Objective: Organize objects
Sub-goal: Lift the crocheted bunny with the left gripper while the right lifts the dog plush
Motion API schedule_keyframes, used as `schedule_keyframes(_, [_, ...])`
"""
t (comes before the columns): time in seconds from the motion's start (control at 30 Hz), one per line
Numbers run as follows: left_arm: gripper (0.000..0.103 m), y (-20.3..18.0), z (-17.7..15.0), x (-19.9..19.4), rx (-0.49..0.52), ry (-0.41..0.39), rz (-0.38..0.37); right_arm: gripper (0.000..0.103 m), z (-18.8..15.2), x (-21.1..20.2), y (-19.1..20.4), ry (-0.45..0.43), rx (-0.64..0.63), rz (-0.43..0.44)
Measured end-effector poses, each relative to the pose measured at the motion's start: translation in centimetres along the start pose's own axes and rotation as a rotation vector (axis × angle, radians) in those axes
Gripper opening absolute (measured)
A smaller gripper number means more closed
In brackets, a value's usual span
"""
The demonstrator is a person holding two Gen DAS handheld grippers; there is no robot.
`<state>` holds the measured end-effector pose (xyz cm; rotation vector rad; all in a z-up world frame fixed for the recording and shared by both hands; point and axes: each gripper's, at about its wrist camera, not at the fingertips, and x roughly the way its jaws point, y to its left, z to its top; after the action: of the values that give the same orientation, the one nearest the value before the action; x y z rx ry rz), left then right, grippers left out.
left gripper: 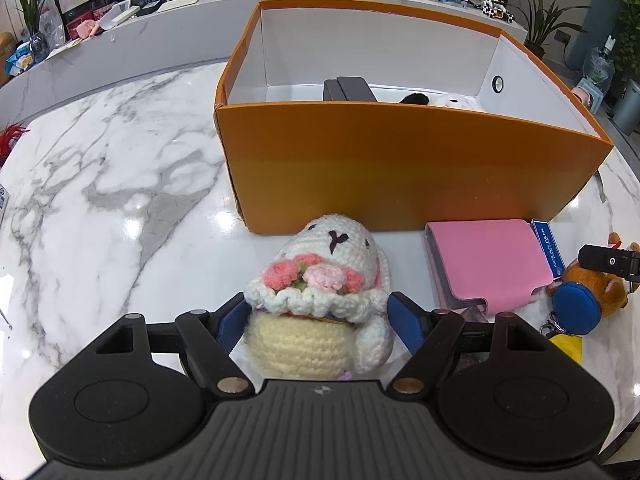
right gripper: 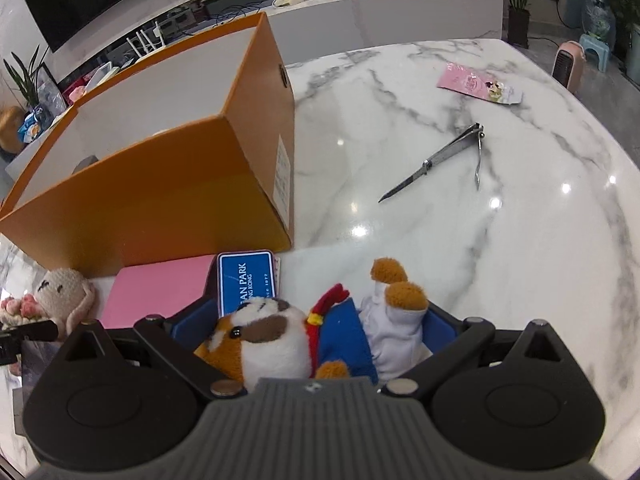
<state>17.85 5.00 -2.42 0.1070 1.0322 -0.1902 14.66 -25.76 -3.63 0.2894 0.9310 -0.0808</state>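
Marble table spreads under everything; white with grey veins, glossy.

Orange box, open top, white inside, stands at the far side of the work area. A dark block and the tops of a black and a white soft toy peek over its near wall.

Pink case lies flat just in front of the box, with a blue card against its right edge.

Your left claw points steeply down at the crochet rabbit, which stands on the table near the box's front wall, holding pink yarn flowers. Jaws stand wide, one blue pad on each side of the rabbit's cream base. The left pad sits right at the yarn; the right pad shows a gap beside the white arm. You have the rabbit between the fingers but not squeezed.

Your right claw has the brown and white plush dog lying across it, blue outfit and red trim, paws toward the table. The blue pads flank the toy closely; you cannot tell from here whether they press on it.

Off to the right on bare marble: a folding nail clipper, opened out, and farther back a pink packet.
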Motion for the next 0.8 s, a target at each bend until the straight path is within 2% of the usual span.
schedule_keyframes(0.27, [0.090,-0.3,-0.2,0.2,0.021,0.004,0.014,0.102,-0.1,0.4,0.1,0.009,0.022,-0.003])
schedule_keyframes(0.4, [0.090,-0.2,-0.4,0.9,0.027,0.039,0.048,0.102,-0.2,0.3,0.2,0.009,0.030,-0.007])
schedule_keyframes(0.63, [0.090,-1.4,-0.8,1.7,0.109,0.066,0.125,0.102,-0.3,0.4,0.1,0.012,0.048,-0.004])
schedule_keyframes(0.8, [0.090,-1.0,-0.8,1.8,0.102,0.077,0.131,0.102,-0.3,0.5,0.2,0.012,0.033,-0.003])
